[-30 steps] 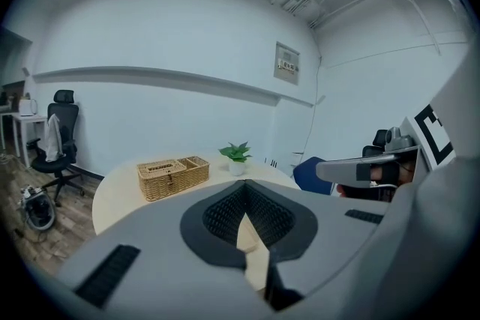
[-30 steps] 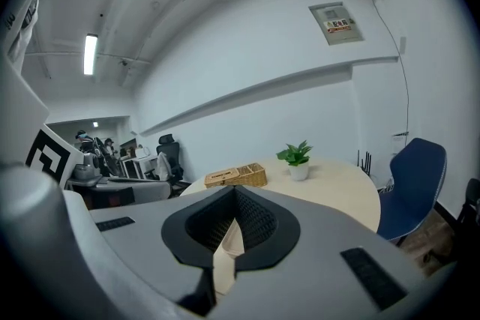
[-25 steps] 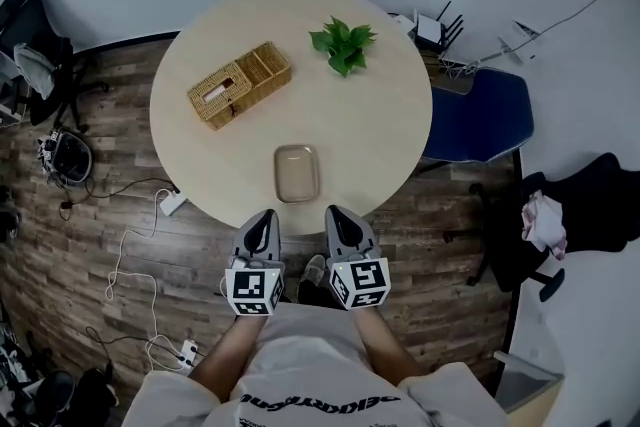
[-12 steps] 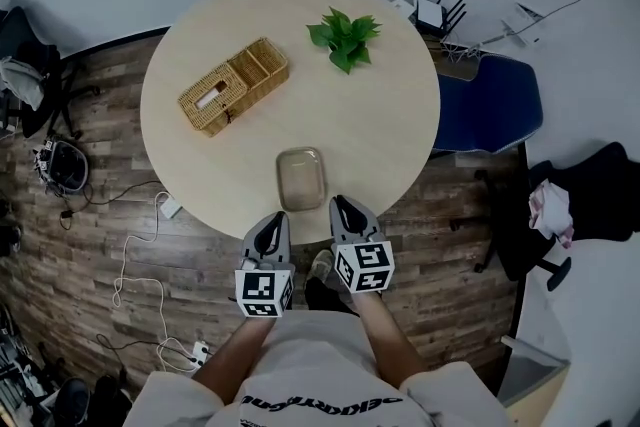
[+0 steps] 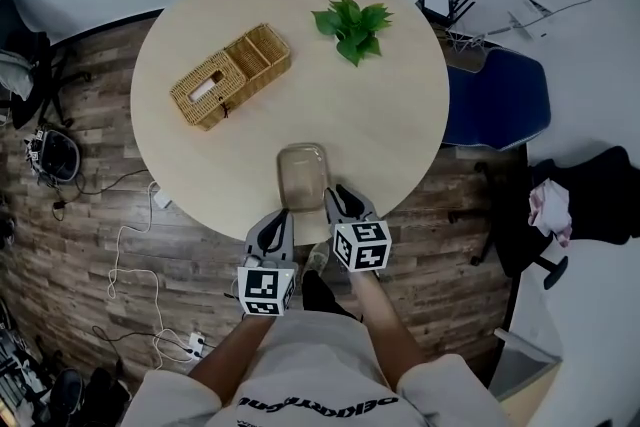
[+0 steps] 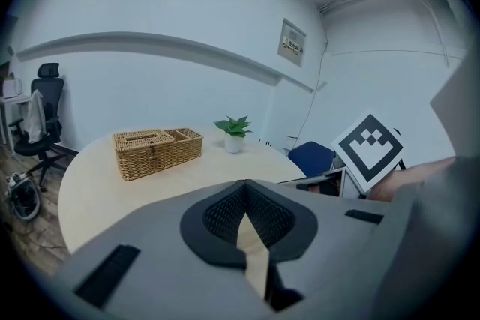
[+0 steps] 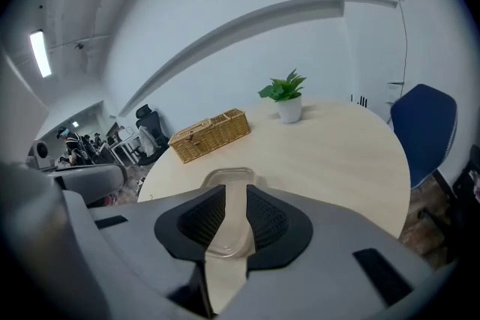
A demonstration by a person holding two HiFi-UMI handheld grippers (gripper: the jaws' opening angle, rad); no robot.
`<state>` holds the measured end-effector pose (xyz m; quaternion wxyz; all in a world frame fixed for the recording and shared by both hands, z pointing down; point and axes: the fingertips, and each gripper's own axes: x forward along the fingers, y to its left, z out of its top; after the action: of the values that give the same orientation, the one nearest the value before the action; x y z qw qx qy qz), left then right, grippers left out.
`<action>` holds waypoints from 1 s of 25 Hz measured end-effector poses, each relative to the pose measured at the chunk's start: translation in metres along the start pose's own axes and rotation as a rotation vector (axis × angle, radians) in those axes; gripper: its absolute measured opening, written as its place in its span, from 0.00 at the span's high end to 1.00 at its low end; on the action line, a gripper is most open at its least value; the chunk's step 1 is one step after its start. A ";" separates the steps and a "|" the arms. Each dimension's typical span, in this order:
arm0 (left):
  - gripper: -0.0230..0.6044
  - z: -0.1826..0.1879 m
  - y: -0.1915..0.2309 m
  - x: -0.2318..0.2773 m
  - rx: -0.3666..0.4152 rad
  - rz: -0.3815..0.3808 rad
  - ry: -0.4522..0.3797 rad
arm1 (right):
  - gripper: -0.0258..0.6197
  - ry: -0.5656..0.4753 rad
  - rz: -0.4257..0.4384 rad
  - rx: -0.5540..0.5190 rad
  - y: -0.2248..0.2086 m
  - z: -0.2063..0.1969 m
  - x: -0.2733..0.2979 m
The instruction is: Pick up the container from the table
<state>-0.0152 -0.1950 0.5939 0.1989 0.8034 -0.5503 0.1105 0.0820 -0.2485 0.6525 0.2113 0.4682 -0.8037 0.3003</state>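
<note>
The head view looked steeply down on the table (image 5: 390,125) from above. Both gripper views sat low at its near edge, facing across it. All three shared the basket (image 5: 230,75) and plant (image 5: 352,25); the right gripper view also showed the container (image 5: 303,175).

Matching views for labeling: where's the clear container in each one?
Head view: clear container below centre, at the round table's near edge.
Left gripper view: not visible.
Right gripper view: just below centre, slightly left.
Shared landmark: the wicker basket, in all three.
</note>
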 end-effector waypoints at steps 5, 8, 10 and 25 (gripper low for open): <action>0.94 -0.002 0.004 0.007 -0.019 -0.009 -0.003 | 0.79 0.073 0.003 0.036 -0.009 -0.012 0.024; 0.94 -0.005 0.006 0.010 -0.022 -0.008 0.007 | 0.76 0.111 0.005 0.063 -0.016 -0.017 0.036; 0.94 -0.006 0.008 0.012 -0.025 -0.008 0.010 | 0.76 0.140 0.015 0.081 -0.021 -0.023 0.044; 0.94 -0.014 0.026 0.017 -0.048 0.018 0.030 | 0.76 0.247 0.140 0.248 -0.027 -0.041 0.072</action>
<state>-0.0326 -0.2112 0.6184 0.2253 0.7916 -0.5570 0.1109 0.0743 -0.2760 0.7346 0.2276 0.3932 -0.7592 0.4661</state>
